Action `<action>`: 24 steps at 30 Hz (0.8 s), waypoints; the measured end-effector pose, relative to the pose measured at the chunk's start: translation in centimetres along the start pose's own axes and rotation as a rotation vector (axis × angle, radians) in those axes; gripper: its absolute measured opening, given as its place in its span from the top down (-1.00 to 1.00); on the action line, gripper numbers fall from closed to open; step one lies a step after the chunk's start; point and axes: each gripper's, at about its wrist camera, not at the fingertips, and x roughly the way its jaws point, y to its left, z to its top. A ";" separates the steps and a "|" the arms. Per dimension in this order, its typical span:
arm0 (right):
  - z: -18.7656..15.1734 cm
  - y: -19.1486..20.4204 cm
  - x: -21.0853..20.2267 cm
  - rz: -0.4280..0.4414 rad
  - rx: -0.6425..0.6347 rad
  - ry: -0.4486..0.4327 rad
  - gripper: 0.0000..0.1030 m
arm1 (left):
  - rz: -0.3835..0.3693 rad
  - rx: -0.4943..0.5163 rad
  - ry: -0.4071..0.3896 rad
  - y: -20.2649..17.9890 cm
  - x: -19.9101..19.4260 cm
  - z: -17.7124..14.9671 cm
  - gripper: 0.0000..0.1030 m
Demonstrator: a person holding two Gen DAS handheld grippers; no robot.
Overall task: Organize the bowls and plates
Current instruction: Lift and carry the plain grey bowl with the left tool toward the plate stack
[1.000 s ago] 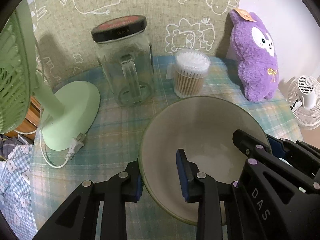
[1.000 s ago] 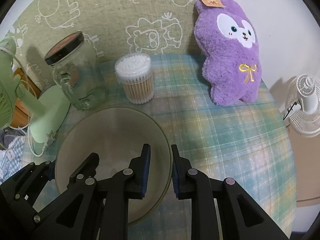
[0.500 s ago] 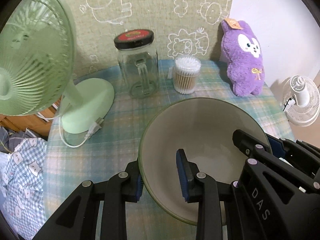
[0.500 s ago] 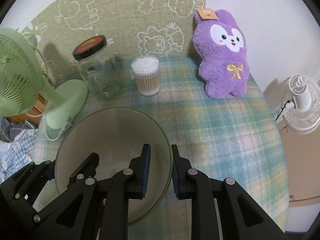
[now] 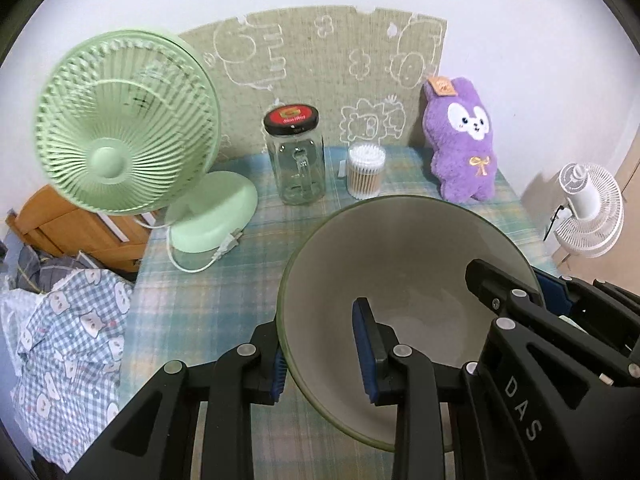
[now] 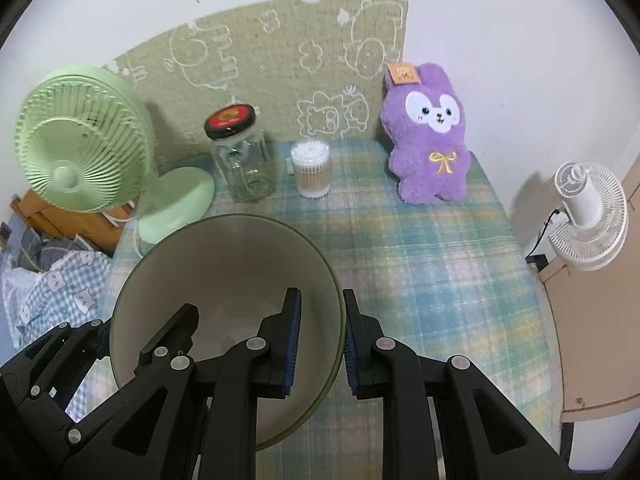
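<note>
A large pale bowl with a green rim is held above the plaid table by both grippers. My left gripper is shut on the bowl's left rim, one finger inside and one outside. My right gripper is shut on the bowl's right rim in the same way. The right gripper's body also shows at the right of the left wrist view. The bowl's inside holds nothing.
On the plaid tablecloth stand a green desk fan, a glass jar with a red-black lid, a tub of cotton swabs and a purple plush rabbit. A white fan stands off the table at the right. Checked cloth lies at the left.
Both grippers have risen and pulled back with the bowl, so the table items look smaller and farther. The whole green fan and the wall have come into view.
</note>
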 end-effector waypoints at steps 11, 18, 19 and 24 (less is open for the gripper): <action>-3.2 0.0 -6.8 0.025 -0.036 -0.046 0.56 | 0.025 -0.039 -0.039 -0.2 -6.7 -3.5 0.46; -6.5 0.1 -9.6 0.038 -0.046 -0.051 0.56 | 0.034 -0.046 -0.044 -0.5 -9.1 -6.3 0.46; -6.9 0.0 -9.9 0.038 -0.046 -0.052 0.56 | 0.034 -0.047 -0.045 -0.7 -9.4 -6.9 0.46; -9.6 -0.2 -11.0 0.040 -0.050 -0.046 0.56 | 0.038 -0.047 -0.040 -1.2 -10.4 -9.2 0.46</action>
